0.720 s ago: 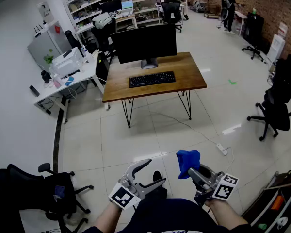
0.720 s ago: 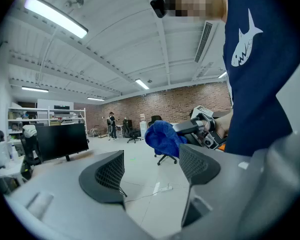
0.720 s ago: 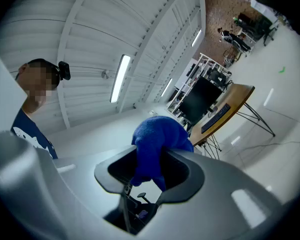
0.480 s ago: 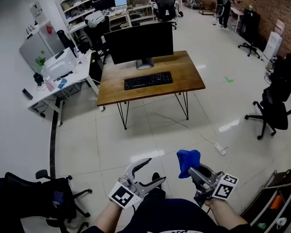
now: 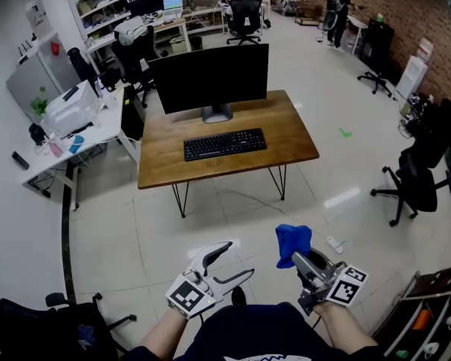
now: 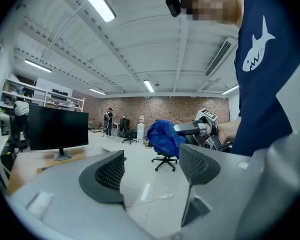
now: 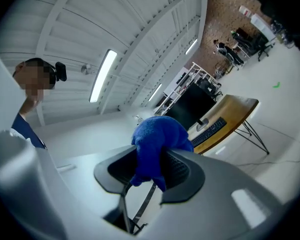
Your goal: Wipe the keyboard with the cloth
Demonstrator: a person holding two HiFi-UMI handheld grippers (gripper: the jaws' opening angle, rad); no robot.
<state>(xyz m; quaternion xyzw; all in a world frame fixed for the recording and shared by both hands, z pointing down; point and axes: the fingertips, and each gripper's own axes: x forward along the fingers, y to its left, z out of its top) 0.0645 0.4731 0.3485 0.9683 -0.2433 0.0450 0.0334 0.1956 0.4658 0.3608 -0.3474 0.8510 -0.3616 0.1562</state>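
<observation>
Compared with a moment ago, the wooden counter (image 5: 289, 126) sits lower and larger in the head view, so the person stands nearer to it, while both grippers hang in much the same spot at the bottom of the frame. On the counter there is one black keyboard (image 5: 225, 144) and one dark monitor (image 5: 209, 77) on a single stand, and the person carries one blue cloth (image 5: 293, 241) and two grippers. The left gripper (image 5: 240, 259) is spread wide, and its own view shows nothing between its two ribbed pads, only floor and the far room beyond them. The right gripper (image 5: 299, 259) is clenched on the cloth: in its own view the two pads press in from either side on the lower part of the bunched fabric, and a rounded wad bulges out above and ahead of the tips. The cloth is well apart from the keyboard, held in the air over the pale floor in front of the person. It points up and forward, roughly toward the counter. The keyboard lies flat just in front of the monitor's stand, about mid-counter. Its long axis runs left to right in the head view, parallel to the counter's near edge, with its right end tipped slightly farther away. Two black office chairs stand off to the right, the nearer (image 5: 412, 180) well clear of the counter. One white desk (image 5: 90, 138) sits just beside the counter's left end.
</observation>
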